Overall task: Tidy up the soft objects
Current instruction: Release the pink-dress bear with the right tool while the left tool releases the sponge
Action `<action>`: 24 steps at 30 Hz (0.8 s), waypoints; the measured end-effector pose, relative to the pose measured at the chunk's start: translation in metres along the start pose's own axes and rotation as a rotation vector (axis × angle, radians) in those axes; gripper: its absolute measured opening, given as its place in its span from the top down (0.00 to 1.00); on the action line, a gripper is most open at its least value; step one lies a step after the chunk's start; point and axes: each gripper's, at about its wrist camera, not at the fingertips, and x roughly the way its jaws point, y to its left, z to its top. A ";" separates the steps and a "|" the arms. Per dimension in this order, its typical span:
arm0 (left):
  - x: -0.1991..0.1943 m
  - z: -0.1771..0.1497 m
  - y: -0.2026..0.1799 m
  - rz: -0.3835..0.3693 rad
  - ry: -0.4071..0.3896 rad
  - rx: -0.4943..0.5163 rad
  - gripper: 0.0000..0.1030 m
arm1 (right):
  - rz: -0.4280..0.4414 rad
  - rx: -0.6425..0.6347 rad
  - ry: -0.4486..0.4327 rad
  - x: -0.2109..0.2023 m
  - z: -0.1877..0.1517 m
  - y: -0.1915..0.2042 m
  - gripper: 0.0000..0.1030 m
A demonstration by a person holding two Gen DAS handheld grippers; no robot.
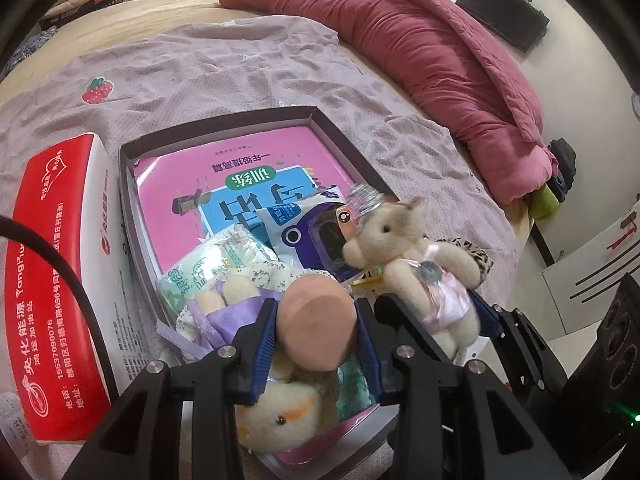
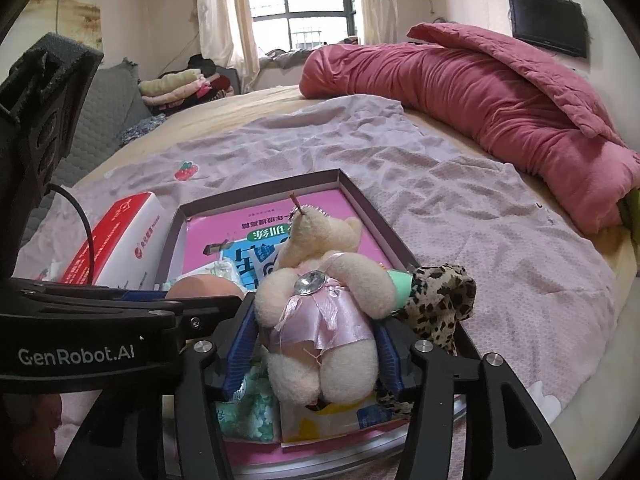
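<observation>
A shallow dark box on the bed holds a pink book, snack packets and soft toys. My left gripper is shut on a peach, round-ended soft toy above the box's near end. Under it lie a cream chick plush and a lavender wrapped bouquet toy. A cream teddy bear in a pink dress stands upright between the blue pads of my right gripper. The pads flank its hips without squeezing, so the gripper is open. The bear is at the box's right edge.
A leopard-print cloth lies against the box's right side. A red and white carton sits left of the box. A lilac sheet covers the bed, with a rolled pink quilt at the far right.
</observation>
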 end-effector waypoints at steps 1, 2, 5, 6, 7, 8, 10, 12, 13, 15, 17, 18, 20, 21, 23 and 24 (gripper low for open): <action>0.000 0.000 0.000 0.000 0.000 -0.002 0.62 | 0.000 0.001 -0.004 -0.001 0.000 0.000 0.40; 0.000 0.000 0.001 -0.002 0.000 -0.006 0.62 | -0.001 0.001 -0.015 -0.003 0.000 0.000 0.37; 0.000 0.001 0.002 -0.011 0.000 -0.014 0.62 | -0.003 0.002 -0.033 -0.008 0.000 0.000 0.32; -0.001 0.001 0.002 -0.012 -0.003 -0.015 0.62 | -0.007 0.004 -0.037 -0.009 0.000 0.000 0.32; -0.001 0.001 0.002 -0.015 -0.003 -0.017 0.62 | -0.011 0.005 -0.042 -0.010 0.000 -0.001 0.32; -0.002 0.001 0.002 -0.017 -0.002 -0.020 0.62 | -0.017 0.006 -0.049 -0.012 0.000 -0.001 0.31; -0.002 0.002 0.003 -0.014 -0.003 -0.024 0.62 | -0.040 0.002 -0.065 -0.017 -0.001 -0.001 0.31; -0.001 0.001 0.004 -0.009 0.000 -0.025 0.62 | -0.063 0.005 -0.075 -0.021 -0.002 -0.003 0.29; -0.001 0.001 0.004 -0.013 -0.003 -0.025 0.61 | -0.084 0.014 -0.085 -0.024 -0.002 -0.005 0.29; -0.001 0.000 0.002 0.000 -0.004 -0.015 0.61 | -0.121 0.046 -0.123 -0.035 -0.004 -0.012 0.26; 0.001 0.000 -0.001 0.011 -0.005 -0.002 0.61 | -0.149 0.077 -0.145 -0.043 -0.006 -0.020 0.26; 0.001 -0.001 -0.003 0.019 -0.006 0.007 0.61 | -0.149 0.096 -0.158 -0.046 -0.006 -0.024 0.26; 0.002 -0.003 -0.006 0.029 -0.010 0.019 0.61 | -0.159 0.126 -0.166 -0.050 -0.007 -0.032 0.26; 0.002 -0.004 -0.008 0.036 -0.012 0.029 0.61 | -0.168 0.138 -0.160 -0.050 -0.007 -0.035 0.26; 0.003 -0.006 -0.011 0.054 -0.017 0.051 0.61 | -0.179 0.167 -0.144 -0.048 -0.007 -0.042 0.26; 0.002 -0.007 -0.013 0.059 -0.020 0.059 0.61 | -0.182 0.177 -0.140 -0.047 -0.007 -0.044 0.26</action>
